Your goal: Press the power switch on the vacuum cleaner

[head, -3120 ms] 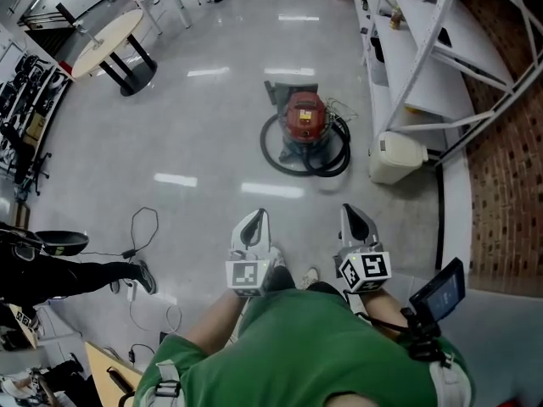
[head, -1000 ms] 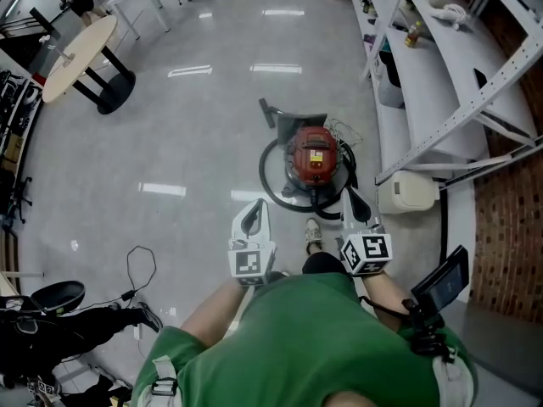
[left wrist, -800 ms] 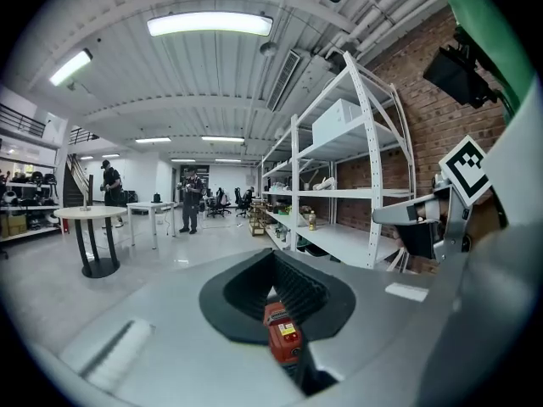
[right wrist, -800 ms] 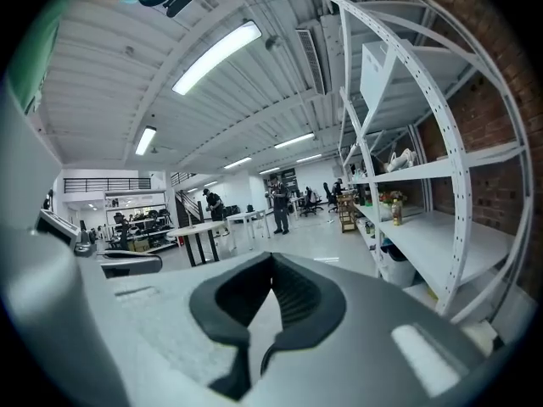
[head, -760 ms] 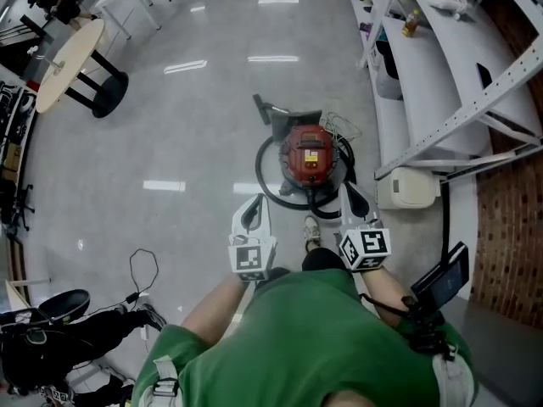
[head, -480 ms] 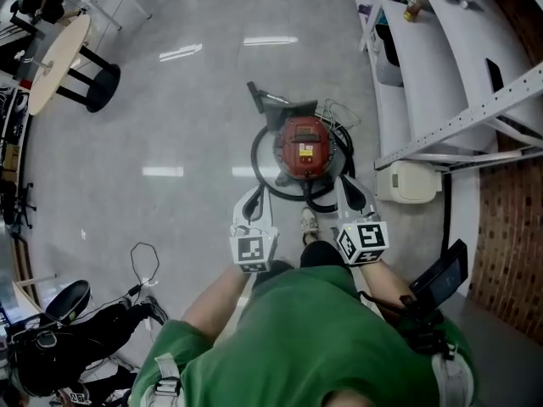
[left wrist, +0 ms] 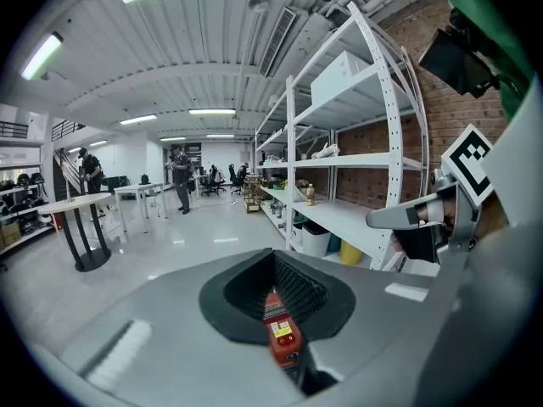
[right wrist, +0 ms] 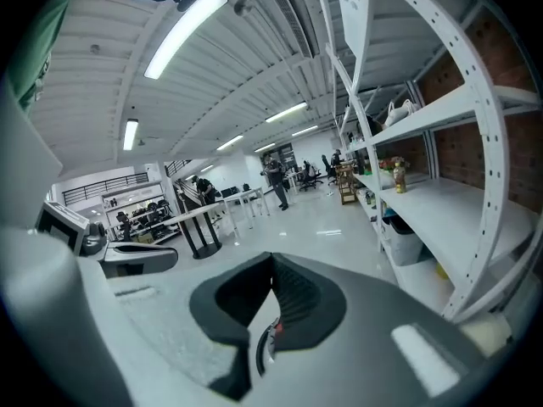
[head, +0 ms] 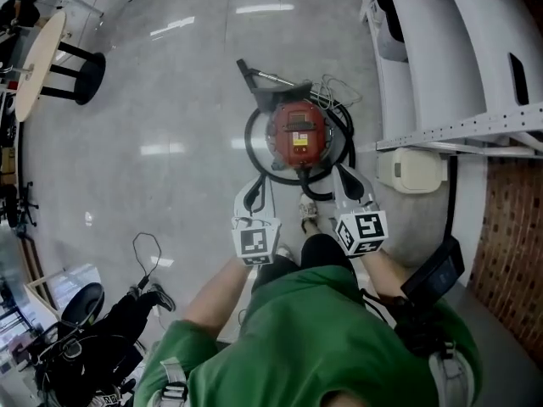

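Holding the left gripper (head: 251, 195) and right gripper (head: 348, 185) pinched narrow and empty, I have the vacuum cleaner (head: 297, 134) just beyond both tips; near-closed jaws suit a blunt press.

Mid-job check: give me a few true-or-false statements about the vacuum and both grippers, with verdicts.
1. The vacuum cleaner is red, with a black hose coiled round it. True.
2. The left gripper is pressing on the vacuum cleaner's top. False: it is held short of it, touching nothing.
3. The right gripper grips a bottle. False: its jaws are together with nothing between them.
4. White shelving stands to the right of the vacuum cleaner in the head view. True.
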A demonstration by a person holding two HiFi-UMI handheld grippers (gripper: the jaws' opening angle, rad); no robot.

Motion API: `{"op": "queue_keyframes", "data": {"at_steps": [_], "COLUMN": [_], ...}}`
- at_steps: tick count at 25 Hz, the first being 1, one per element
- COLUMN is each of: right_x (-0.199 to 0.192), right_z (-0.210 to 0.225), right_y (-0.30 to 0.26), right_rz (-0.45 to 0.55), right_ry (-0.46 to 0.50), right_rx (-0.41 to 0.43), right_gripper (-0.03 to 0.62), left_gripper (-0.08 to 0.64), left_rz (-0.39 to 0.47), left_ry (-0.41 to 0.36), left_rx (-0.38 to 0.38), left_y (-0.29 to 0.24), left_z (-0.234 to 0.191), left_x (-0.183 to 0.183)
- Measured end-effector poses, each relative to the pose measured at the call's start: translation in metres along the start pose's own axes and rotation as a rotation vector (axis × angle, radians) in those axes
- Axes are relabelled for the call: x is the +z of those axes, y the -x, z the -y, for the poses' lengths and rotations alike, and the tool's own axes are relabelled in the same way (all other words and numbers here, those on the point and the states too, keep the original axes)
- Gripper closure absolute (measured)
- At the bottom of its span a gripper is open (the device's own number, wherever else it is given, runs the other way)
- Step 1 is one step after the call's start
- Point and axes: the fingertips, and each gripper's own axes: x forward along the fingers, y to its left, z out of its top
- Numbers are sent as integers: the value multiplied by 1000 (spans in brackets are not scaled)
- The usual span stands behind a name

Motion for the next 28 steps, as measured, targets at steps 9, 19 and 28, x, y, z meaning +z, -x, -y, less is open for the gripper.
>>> {"op": "queue_keyframes", "data": {"at_steps": [9,19,28], "right_x": [-26,-68,-114], "right_z": [16,33,47], "right_y": [-46,-92,-120], "right_rz": [-93,-154,-205], "right_ry": [2,-5,-27], "right_rx": [17,7,-9], "right_gripper": [589,589,589], "left_gripper": [552,552,552], "left_rz": [-71,-155,-211], "left_ry": [2,17,25], "left_rx": [-22,-44,-69], "left_y": [-52,-96,-127], "left_z": [-1,-9,-8], "left_x": [-24,-78,-122]}}
